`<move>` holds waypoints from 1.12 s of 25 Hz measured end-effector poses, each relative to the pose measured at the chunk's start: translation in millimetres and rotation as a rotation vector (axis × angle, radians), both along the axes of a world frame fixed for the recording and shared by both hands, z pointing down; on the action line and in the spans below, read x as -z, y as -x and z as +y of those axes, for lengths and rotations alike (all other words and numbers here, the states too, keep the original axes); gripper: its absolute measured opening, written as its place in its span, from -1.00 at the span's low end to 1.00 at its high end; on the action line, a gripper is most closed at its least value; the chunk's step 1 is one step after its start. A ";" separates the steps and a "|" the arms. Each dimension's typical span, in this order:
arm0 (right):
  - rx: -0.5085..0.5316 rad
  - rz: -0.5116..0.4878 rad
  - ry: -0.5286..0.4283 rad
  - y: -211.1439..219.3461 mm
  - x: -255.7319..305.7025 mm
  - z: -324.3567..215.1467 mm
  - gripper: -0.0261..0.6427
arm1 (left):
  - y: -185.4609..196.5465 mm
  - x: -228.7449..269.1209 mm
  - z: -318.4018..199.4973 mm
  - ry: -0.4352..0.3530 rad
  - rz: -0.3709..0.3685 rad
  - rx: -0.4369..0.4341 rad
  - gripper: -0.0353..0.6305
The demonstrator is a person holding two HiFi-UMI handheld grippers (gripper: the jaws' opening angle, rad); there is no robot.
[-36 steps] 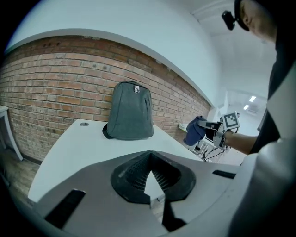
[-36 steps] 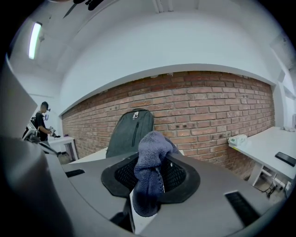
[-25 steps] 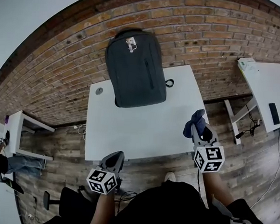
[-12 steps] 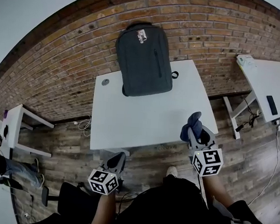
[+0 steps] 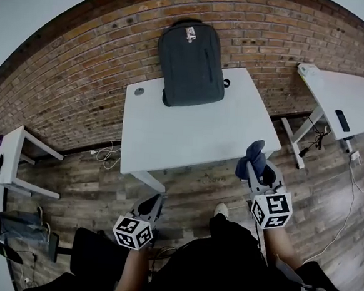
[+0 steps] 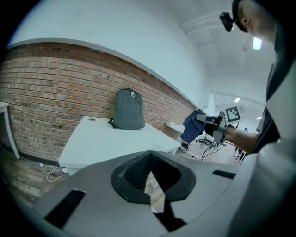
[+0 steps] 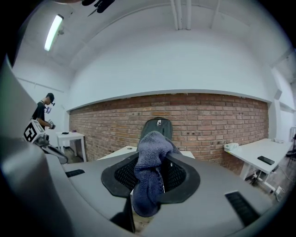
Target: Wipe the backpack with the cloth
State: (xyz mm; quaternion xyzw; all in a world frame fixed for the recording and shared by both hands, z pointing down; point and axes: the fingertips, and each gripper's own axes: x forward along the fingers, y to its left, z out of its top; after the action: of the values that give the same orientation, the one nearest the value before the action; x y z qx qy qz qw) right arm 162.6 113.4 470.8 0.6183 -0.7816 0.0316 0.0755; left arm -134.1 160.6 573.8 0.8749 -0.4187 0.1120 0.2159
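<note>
At table (image 5: 189,136) far edge, against brick wall: backpack (image 5: 191,64) upright | right gripper (image 5: 254,166) pinching cloth (image 5: 254,154), well short of it | left gripper (image 5: 153,203) pressed together, empty | cloth soft, light, floppy; backpack likely tips, so brace its top

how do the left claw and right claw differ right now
The right claw is shut on a blue cloth; the left claw is shut with nothing in it. The right claw sits at the near edge of the white table; the left claw hangs short of it, over the wood floor. Both point toward the grey backpack, and neither touches it.
</note>
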 end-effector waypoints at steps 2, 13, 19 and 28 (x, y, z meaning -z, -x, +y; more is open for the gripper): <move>-0.009 0.004 -0.002 8.6 -1.0 22.8 -0.61 | 9.4 1.3 17.7 -0.010 0.006 -0.001 -0.91; -0.032 0.032 -0.001 38.4 8.7 122.8 -0.61 | 37.2 -4.2 112.0 0.015 0.030 -0.025 -0.91; -0.030 0.041 0.010 45.1 4.7 150.5 -0.61 | 42.8 -1.4 129.6 0.002 0.038 -0.027 -0.91; -0.008 0.040 -0.039 37.6 24.6 171.5 -0.61 | 27.3 9.2 157.2 -0.032 0.030 -0.029 -0.91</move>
State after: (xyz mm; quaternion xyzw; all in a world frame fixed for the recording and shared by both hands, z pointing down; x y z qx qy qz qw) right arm 125.0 285.0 446.2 0.6234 -0.7779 0.0042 0.0787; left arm -161.5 317.8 564.6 0.8859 -0.4042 0.0953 0.2067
